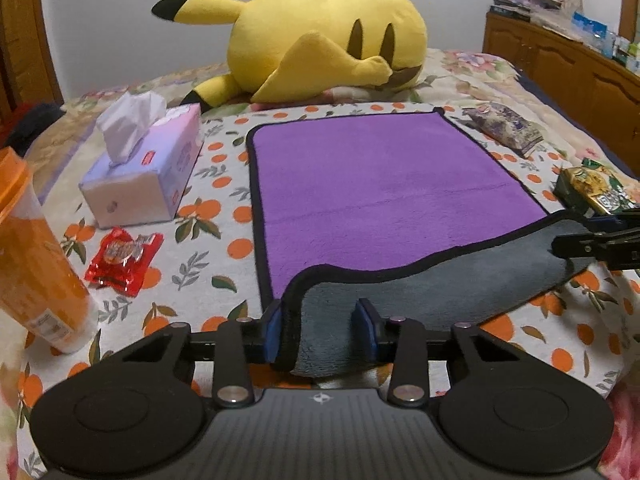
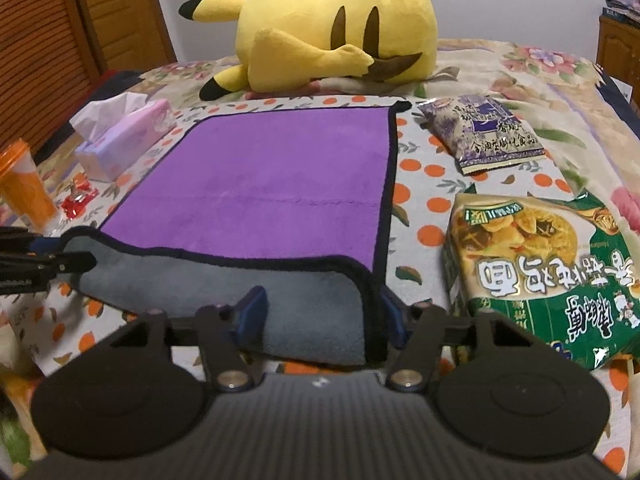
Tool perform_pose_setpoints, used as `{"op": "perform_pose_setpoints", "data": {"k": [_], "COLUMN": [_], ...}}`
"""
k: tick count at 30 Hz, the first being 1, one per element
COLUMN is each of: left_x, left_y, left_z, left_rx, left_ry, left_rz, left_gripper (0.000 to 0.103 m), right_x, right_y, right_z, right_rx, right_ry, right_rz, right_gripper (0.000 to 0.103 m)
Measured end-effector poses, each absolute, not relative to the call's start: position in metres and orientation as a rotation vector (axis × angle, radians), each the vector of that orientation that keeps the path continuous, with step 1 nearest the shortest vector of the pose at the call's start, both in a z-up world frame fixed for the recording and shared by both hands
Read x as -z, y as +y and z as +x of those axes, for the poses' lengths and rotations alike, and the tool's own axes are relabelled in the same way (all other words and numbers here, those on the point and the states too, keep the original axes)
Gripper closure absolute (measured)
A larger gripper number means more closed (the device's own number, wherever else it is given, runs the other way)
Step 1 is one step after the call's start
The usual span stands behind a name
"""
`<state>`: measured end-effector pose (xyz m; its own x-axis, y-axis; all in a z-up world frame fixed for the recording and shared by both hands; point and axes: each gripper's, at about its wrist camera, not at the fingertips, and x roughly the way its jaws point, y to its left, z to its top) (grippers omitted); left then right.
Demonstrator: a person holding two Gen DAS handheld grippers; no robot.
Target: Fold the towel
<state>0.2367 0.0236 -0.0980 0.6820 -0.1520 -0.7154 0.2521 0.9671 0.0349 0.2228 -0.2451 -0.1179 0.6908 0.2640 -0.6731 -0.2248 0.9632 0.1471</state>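
**Both near corners of the towel lifted off the bed**

Left wrist view: the left hand-held gripper (image 1: 326,322) has its blue-padded fingers (image 1: 273,330) spread, with the near left corner of the purple plush towel with black piping and a grey underside (image 1: 380,184) lying between them. The left pad touches the piped edge; the right pad stands apart from the cloth, so the view does not settle whether the corner is truly pinched. The near edge of the towel is turned up, grey side showing, while the rest lies flat on the orange-print cloth (image 1: 224,184) covering the bed. At the right edge of the view the right hand-held gripper (image 1: 588,236) grasps the other near corner. Toward the left edge of the bed sit a lilac tissue box (image 1: 148,172), a red crinkled snack packet (image 1: 124,258) and an orange translucent tumbler (image 1: 36,256). A yellow plush toy with black-tipped ears (image 1: 320,48) lies beyond the far edge of the towel.

Right wrist view: the right hand-held gripper (image 2: 320,314) straddles the near right corner of the towel (image 2: 272,184), fingers apart, piping against the right pad. The left hand-held gripper (image 2: 52,256) meets the opposite corner. A green noodle packet (image 2: 548,276) lies just beside the gripper, with a purple-patterned snack bag (image 2: 484,132) further along the right edge of the bed.
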Motion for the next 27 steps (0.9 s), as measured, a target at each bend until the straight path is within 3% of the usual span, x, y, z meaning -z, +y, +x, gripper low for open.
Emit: {"op": "perform_pose_setpoints", "data": {"k": [6,7,10,12,14,27], "left_x": [0.094,0.094,0.093,0.091,0.09,0.065], "left_y": [0.022,0.022,0.022,0.022,0.022,0.025], "left_z": [0.235,0.234,0.233,0.233,0.232,0.224], "left_rx": [0.251,0.253,0.26,0.263,0.263,0.267], "left_ry": [0.777,0.776,0.768,0.763,0.758,0.659], "left_rz": [0.131,0.131,0.13,0.127,0.118,0.052], "left_gripper": [0.086,0.086,0.092,0.093,0.094,0.096], "right_x": [0.116,0.115,0.115,0.115,0.115,0.101], "right_y": [-0.247,-0.247,-0.249,-0.25,-0.25,-0.252], "right_z": [0.223,0.223,0.223,0.223,0.223,0.218], "right_rx": [-0.271,-0.268,-0.259,-0.255,-0.255,-0.247], "right_ry": [0.751,0.749,0.743,0.74,0.734,0.65], "right_rz": [0.04,0.038,0.032,0.028,0.022,0.022], "right_gripper": [0.071,0.078,0.083,0.094,0.098,0.1]}}
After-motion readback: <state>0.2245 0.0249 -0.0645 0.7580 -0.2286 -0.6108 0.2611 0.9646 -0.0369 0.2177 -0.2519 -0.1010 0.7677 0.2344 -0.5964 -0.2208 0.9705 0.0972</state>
